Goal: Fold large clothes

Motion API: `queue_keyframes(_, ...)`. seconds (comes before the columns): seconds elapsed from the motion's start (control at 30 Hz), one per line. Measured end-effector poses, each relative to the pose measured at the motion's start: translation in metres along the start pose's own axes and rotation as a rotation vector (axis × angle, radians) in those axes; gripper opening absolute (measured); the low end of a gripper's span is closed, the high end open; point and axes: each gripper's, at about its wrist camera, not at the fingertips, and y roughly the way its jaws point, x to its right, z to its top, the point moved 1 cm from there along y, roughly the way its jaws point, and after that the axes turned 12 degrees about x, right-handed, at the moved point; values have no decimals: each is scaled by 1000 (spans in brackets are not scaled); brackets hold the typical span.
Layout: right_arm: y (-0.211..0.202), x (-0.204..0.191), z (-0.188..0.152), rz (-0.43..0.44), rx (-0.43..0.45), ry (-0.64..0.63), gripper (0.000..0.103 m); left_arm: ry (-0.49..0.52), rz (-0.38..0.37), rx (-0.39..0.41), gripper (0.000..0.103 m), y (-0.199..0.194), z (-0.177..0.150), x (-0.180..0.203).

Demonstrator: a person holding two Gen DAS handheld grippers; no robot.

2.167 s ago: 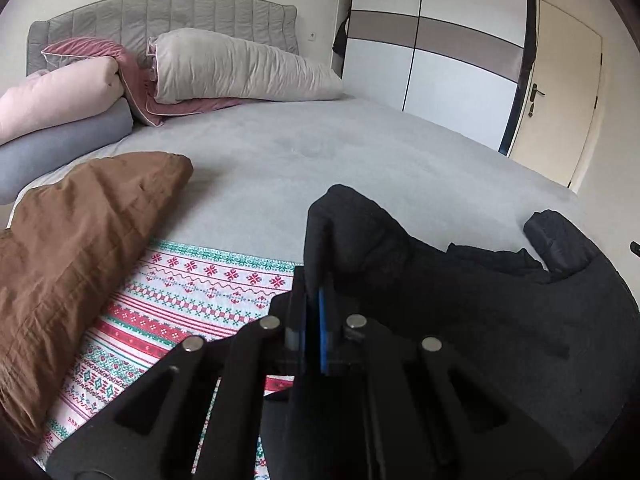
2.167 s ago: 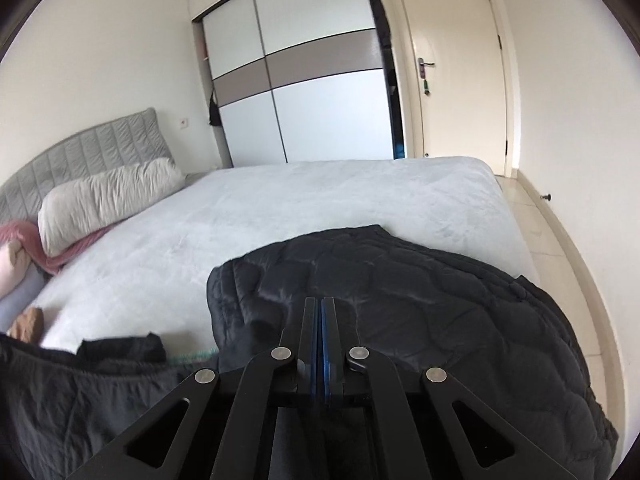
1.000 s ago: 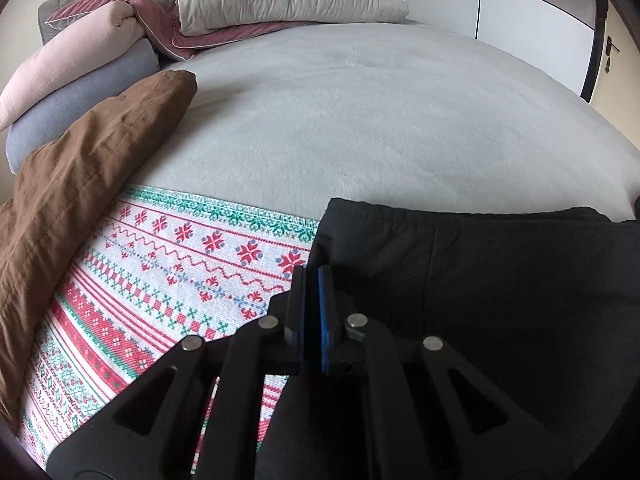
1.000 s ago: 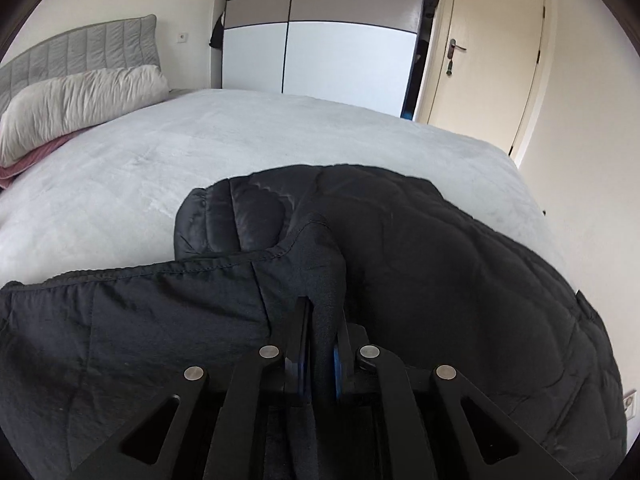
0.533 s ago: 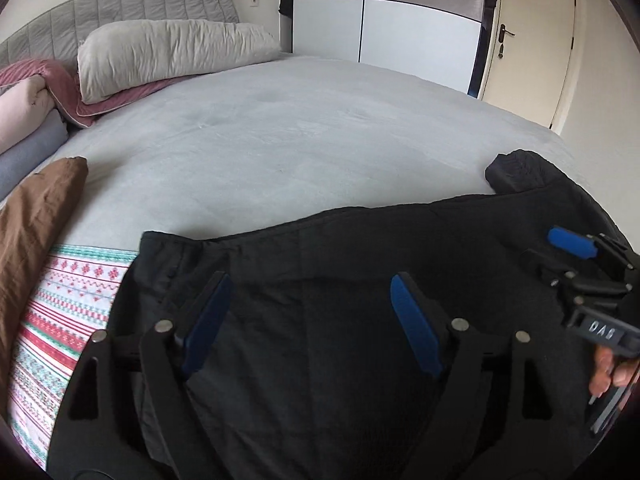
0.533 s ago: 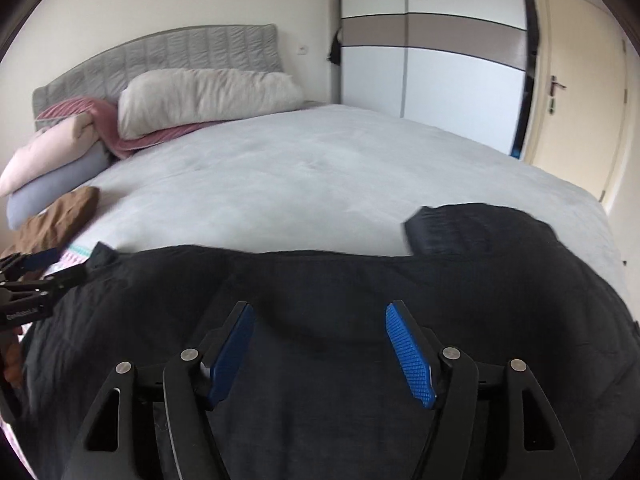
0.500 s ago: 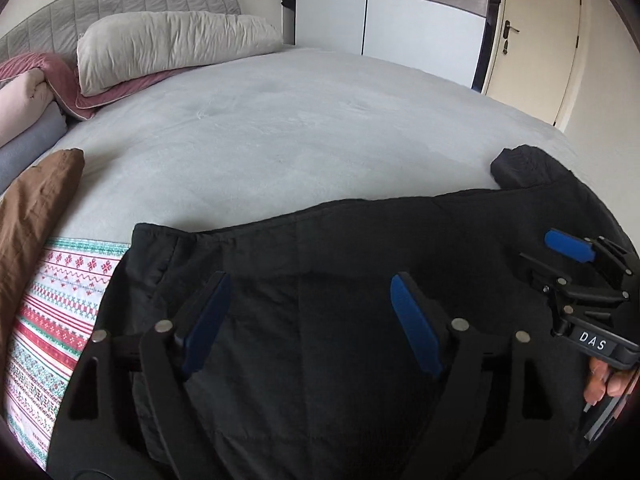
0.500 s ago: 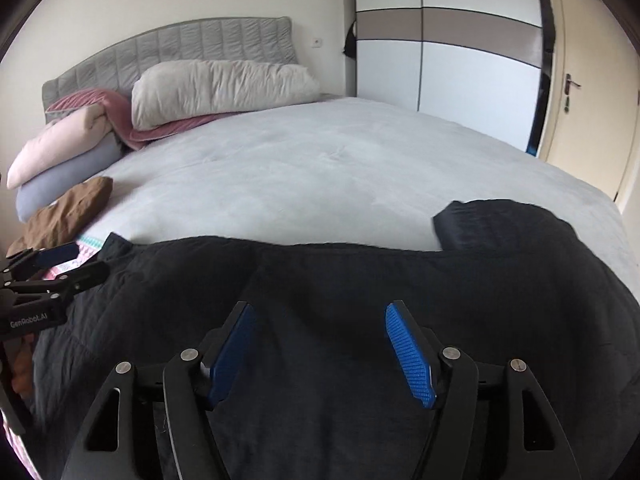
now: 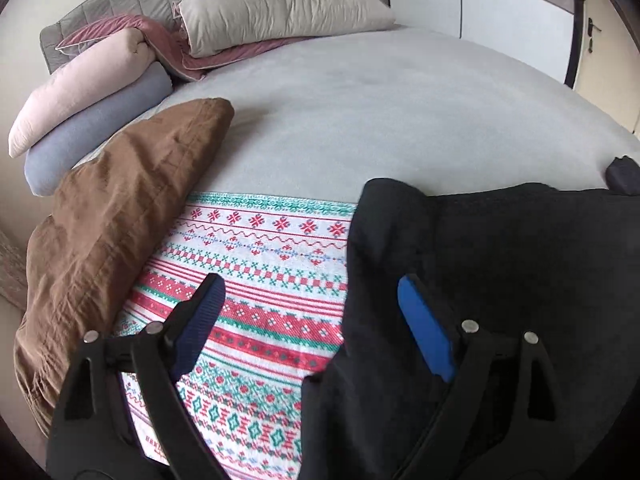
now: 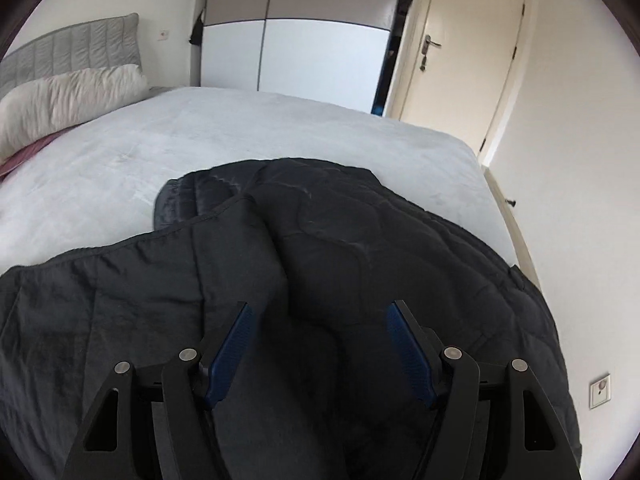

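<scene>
The black jacket (image 10: 320, 248) lies spread on the bed (image 9: 380, 120), one edge over the patterned blanket (image 9: 260, 264) — one fold apparently laid, more remaining. Left gripper (image 9: 312, 320) and right gripper (image 10: 320, 340) hover over it, jaws spread, empty.

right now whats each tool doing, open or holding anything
Left tool: open, holding nothing, over the black jacket's edge.
Right tool: open, holding nothing, above the jacket.
</scene>
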Motion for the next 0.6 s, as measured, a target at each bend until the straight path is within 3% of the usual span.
queue_keyframes(0.13, -76, -66, -31, 299, -4, -53, 75, -15, -214, 84, 102, -74, -25, 41)
queue_keyframes(0.2, -98, -100, -53, 416, -20, -75, 76, -36, -289, 67, 102, -87, -46, 61)
queue_keyframes(0.27, -106, -122, -75, 464, -42, -120, 76, -52, -325, 1, 102, -82, -71, 70)
queue_keyframes(0.33, -101, -122, -96, 439, -77, -131, 76, -101, -286, -84, 102, -69, -104, 60)
queue_keyframes(0.4, -89, -92, -115, 431, -128, -40, 76, -69, -274, -45, 101, -74, -127, 45)
queue_keyframes(0.47, -91, -46, -126, 395, -121, 47, 74, 13, -180, -10, 101, -93, -135, 35)
queue_keyframes(0.53, -103, -12, -128, 413, -109, 119, 72, -10, -158, -34, 101, -109, -136, 20)
queue_keyframes(0.6, -124, 0, -127, 351, -98, 128, 74, -48, -123, -75, 101, -123, -132, 11)
